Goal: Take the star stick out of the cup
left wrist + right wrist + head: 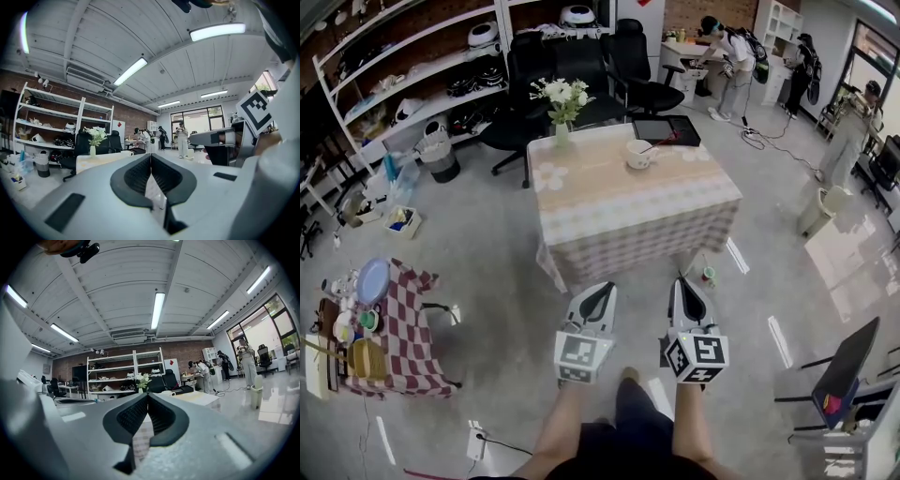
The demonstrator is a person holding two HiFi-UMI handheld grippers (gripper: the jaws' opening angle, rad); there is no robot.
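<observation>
A white cup (638, 155) stands near the far edge of the table (619, 202) with the checked cloth. A thin stick (659, 144) leans out of the cup to the right; its star end is too small to make out. My left gripper (601, 287) and right gripper (684, 282) hover side by side in front of the table's near edge, well short of the cup. Both are shut with nothing between the jaws. The right gripper (147, 397) looks toward the cup (168, 393). The left gripper (150, 157) faces the table too, with the cup (126, 152) small beyond it.
A vase of white flowers (562, 103) and a black tablet (667, 129) share the table. Office chairs (572, 66) stand behind it, shelving (412, 84) at the left. A low red-checked table (408, 328) is at the near left. A small cup (709, 276) sits on the floor. People (733, 56) work at the back right.
</observation>
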